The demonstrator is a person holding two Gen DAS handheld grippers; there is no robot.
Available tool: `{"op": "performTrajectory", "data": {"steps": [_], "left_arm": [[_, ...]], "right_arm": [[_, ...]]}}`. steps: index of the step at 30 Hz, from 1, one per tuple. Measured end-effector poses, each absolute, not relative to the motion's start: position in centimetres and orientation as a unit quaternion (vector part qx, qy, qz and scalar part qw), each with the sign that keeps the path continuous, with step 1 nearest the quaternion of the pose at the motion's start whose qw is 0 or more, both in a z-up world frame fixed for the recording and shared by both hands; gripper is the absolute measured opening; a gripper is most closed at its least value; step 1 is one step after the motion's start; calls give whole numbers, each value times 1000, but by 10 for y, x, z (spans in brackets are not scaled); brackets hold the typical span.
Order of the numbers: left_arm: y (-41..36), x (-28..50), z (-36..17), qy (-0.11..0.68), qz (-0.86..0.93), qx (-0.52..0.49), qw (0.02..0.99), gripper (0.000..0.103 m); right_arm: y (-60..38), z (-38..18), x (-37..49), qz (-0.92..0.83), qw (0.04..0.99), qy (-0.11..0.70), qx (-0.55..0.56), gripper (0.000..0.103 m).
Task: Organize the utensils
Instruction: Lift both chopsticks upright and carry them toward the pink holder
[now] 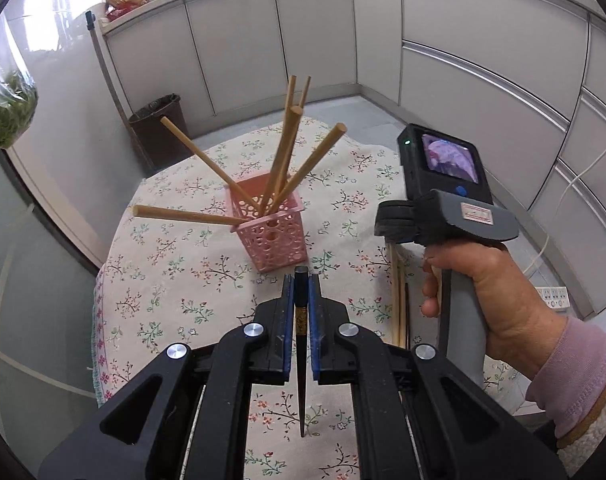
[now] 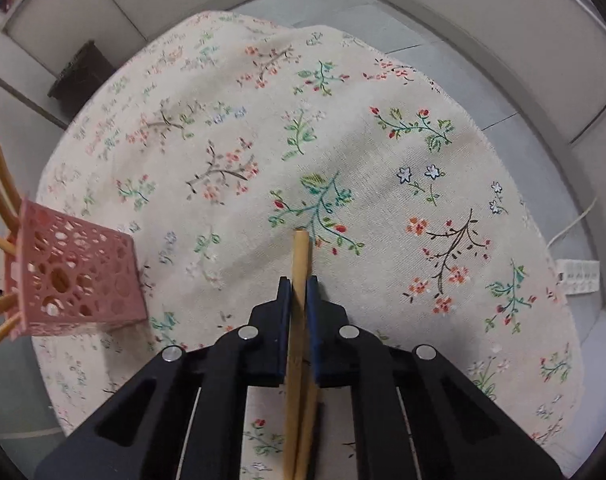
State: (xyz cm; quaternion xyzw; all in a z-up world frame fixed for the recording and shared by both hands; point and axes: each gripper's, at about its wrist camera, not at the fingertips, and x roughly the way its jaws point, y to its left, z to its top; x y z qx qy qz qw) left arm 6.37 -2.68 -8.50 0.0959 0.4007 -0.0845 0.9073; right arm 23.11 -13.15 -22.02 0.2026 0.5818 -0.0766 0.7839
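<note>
Flowery cream cloth [image 2: 383, 152] covers the round bench under both tools. The pink plastic basket with round holes [image 1: 269, 232] stands on the cloth just ahead of the left hand-held gripper [image 1: 301, 280] and far to the left of the right hand-held gripper [image 2: 301, 280]. Six light wooden chopsticks [image 1: 283, 152] lean out of the basket in different ways. The left hand-held gripper is squeezed nearly closed on one thin black chopstick [image 1: 301, 360], which points down toward the cloth. The right hand-held gripper is squeezed nearly closed on a light wooden chopstick [image 2: 301, 256], and its round end sticks out past the tips. More sticks [image 1: 397, 300] lie on the cloth under the right hand-held gripper.
</note>
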Motion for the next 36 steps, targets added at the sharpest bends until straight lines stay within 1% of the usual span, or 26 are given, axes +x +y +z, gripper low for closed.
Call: {"op": "performTrajectory", "data": {"steps": [6,11,15,24,36], "left_arm": [[-12,57,-75,388,-77,80,915,6],[-5,49,-61,373,-81,64,922,6],[1,43,-50,363,-87,47,927,6],[-3,38,-42,355,-89,42,930,6],[11,37,-24,346,-95,4,934,6]], "right_arm": [[-141,-175,208,-45,811,529,247,8],[-144,-125,170,-5,831,495,254,8],[-148,-88,132,24,848,473,237,8],[-162,-50,84,64,863,438,245,8],[-178,-11,58,81,880,400,245,8]]}}
